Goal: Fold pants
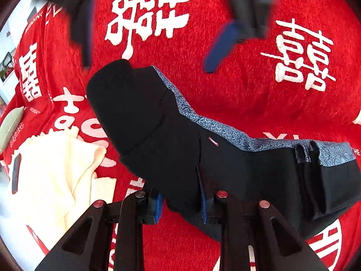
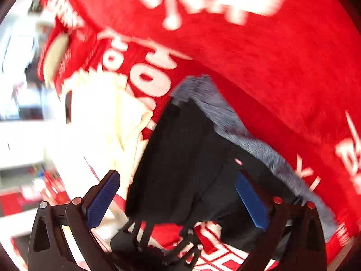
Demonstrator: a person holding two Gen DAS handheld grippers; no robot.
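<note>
The black pants [image 1: 171, 135], with a blue-grey patterned waistband lining [image 1: 225, 131], lie folded in a bundle on the red blanket [image 1: 225, 90]. My left gripper [image 1: 181, 205] is shut on the near edge of the pants, its blue pads [image 1: 158, 205] pressing into the cloth. My right gripper [image 2: 178, 194] is open above the pants [image 2: 185, 158], one blue pad [image 2: 103, 194] to their left over the cream cloth, the other [image 2: 250, 201] over the black fabric. It shows blurred at the top of the left wrist view [image 1: 225, 45].
A cream-white garment [image 1: 56, 169] lies crumpled to the left of the pants, also in the right wrist view [image 2: 101, 124]. A pale green object [image 1: 11, 124] sits at the blanket's left edge. White furniture [image 2: 22, 90] stands beyond the blanket.
</note>
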